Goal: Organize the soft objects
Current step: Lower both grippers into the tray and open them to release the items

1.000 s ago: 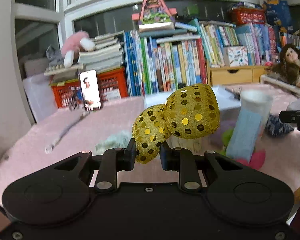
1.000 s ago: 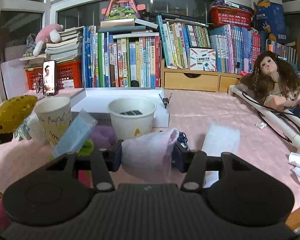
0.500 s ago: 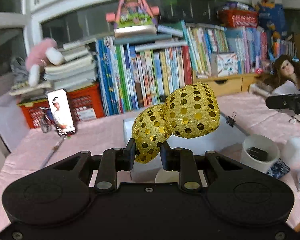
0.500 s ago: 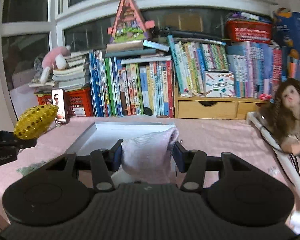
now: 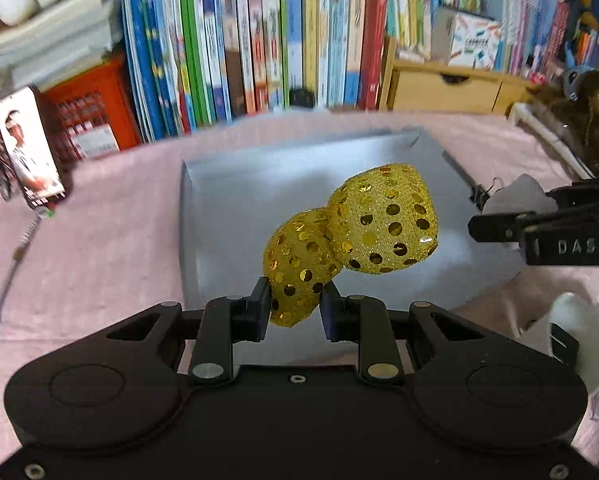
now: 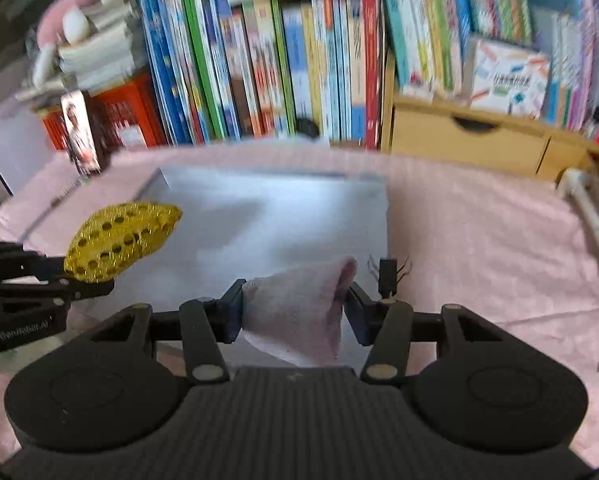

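Note:
My left gripper (image 5: 292, 307) is shut on a gold sequined soft toy (image 5: 351, 240), whose two lobes hang above the grey tray (image 5: 227, 200). In the right wrist view the same gold toy (image 6: 119, 236) shows at the left, over the tray's left edge. My right gripper (image 6: 295, 312) is shut on a pale pink soft cloth (image 6: 299, 312), held over the tray's (image 6: 283, 208) near right corner. In the left wrist view the right gripper (image 5: 547, 228) reaches in from the right with the pale cloth (image 5: 515, 196) in its jaws.
A pink cloth covers the table (image 6: 479, 240). Books (image 5: 259, 40) line the back, with a wooden drawer box (image 6: 467, 140) and a red crate (image 5: 91, 112). A phone (image 5: 29, 148) stands at the left, a doll (image 5: 595, 120) at the right, a white cup (image 5: 579, 340) near right. A binder clip (image 6: 387, 276) lies beside the tray.
Both grippers have moved forward over the table and tilted down, carrying the gold toy and the pink cloth over the grey tray. The cups have dropped out of the middle of view.

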The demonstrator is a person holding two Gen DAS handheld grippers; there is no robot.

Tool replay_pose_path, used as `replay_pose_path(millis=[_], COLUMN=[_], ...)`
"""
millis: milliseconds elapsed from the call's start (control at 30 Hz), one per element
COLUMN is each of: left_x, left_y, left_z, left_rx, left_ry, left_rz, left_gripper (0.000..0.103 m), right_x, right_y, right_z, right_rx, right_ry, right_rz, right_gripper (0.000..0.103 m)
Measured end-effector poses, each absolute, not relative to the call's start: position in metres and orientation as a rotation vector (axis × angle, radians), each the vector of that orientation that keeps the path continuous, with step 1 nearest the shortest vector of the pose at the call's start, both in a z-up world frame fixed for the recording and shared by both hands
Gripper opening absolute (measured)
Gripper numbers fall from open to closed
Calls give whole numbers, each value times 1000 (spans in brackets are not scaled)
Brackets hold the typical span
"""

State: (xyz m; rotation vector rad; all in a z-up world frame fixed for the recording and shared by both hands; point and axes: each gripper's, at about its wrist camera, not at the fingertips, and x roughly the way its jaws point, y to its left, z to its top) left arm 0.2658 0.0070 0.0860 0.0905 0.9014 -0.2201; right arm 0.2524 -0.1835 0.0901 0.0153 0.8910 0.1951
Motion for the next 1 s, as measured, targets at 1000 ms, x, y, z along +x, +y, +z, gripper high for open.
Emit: replay_pose_path(millis=[1000], left_x=[314], left_y=[-1], left_z=[55], left_rx=[133], left_ry=[1063], left_rz=[-253], left_gripper=[51], right_x=[297], right_y=[-171], right_z=[59], right_rx=[-15], right_ry=[1056], right_rz=[205], right_gripper=[79])
